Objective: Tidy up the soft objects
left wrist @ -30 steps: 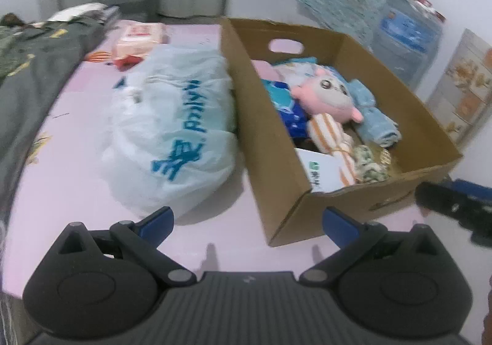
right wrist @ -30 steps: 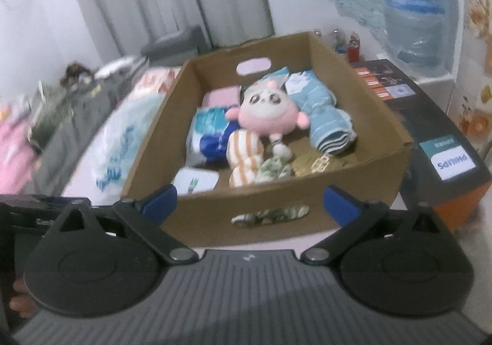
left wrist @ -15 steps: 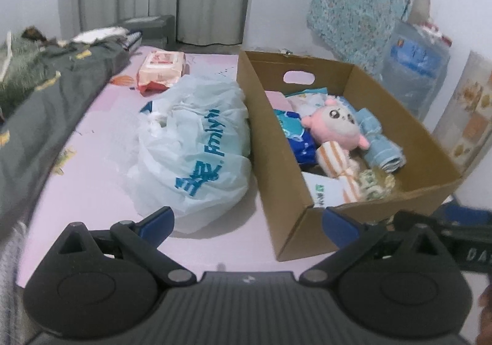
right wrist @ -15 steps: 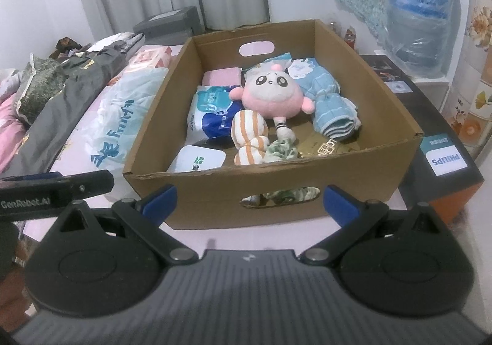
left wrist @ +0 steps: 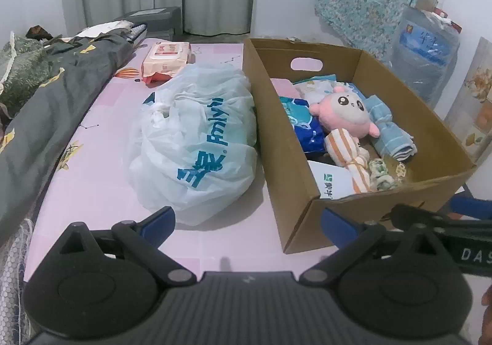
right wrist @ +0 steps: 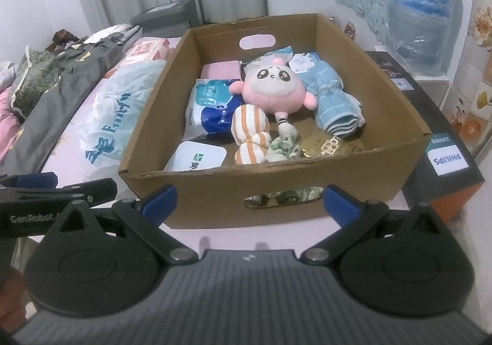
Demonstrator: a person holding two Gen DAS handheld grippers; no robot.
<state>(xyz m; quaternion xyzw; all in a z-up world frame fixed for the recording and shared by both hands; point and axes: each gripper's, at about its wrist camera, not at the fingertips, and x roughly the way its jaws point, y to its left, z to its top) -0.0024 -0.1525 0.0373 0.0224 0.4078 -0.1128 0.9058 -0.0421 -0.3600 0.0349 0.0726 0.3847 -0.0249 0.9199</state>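
A cardboard box stands on the pink bed and also shows in the left wrist view. In it lie a pink plush toy, a rolled blue towel, an orange-striped cloth, a blue tissue pack, a white pack and a green patterned cloth. My right gripper is open and empty, just short of the box's near wall. My left gripper is open and empty, before the box's near left corner and a white plastic bag.
A wet-wipes pack lies beyond the bag. Dark bedding runs along the left. A Philips carton stands right of the box, with a water bottle behind it. Curtains hang at the back.
Both grippers have pulled back and risen a little, so the box and bag sit farther off. Both stay open. The box's contents have not moved.
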